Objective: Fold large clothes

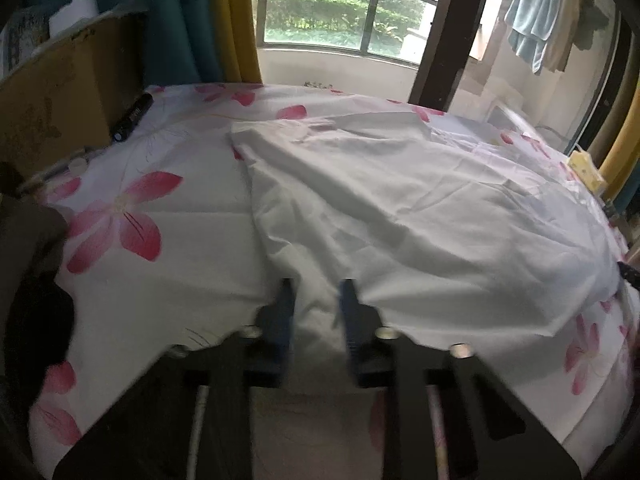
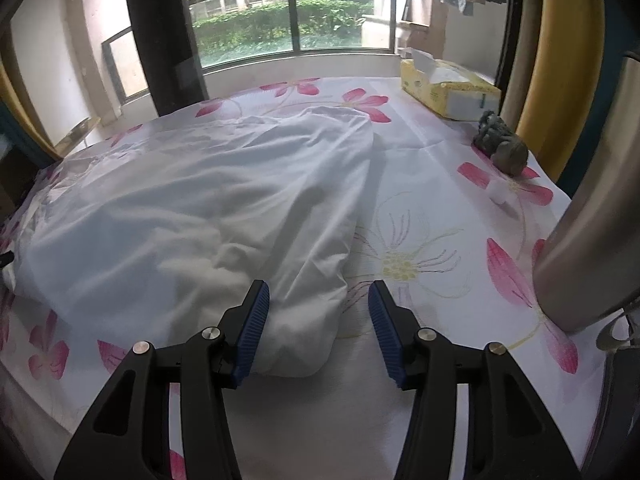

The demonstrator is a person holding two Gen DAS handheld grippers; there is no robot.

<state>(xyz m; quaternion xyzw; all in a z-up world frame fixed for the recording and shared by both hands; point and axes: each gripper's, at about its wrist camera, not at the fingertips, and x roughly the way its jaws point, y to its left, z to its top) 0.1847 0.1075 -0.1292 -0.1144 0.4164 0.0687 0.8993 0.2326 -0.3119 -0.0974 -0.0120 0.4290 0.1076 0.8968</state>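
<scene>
On a table covered by a flowered cloth (image 2: 440,208), a white garment (image 2: 192,208) is spread out, rumpled, before a window. Its near edge is seen pinched between the left gripper's (image 1: 318,300) narrowed fingers. The right gripper (image 2: 318,308) is held apart, the garment's near corner lying untouched between its blue pads (image 2: 382,320). A yellow tissue box (image 2: 448,88) is set far right.

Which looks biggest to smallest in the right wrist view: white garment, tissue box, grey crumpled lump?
1. white garment
2. tissue box
3. grey crumpled lump
The box lies farther off, so its lead is unsure.
</scene>
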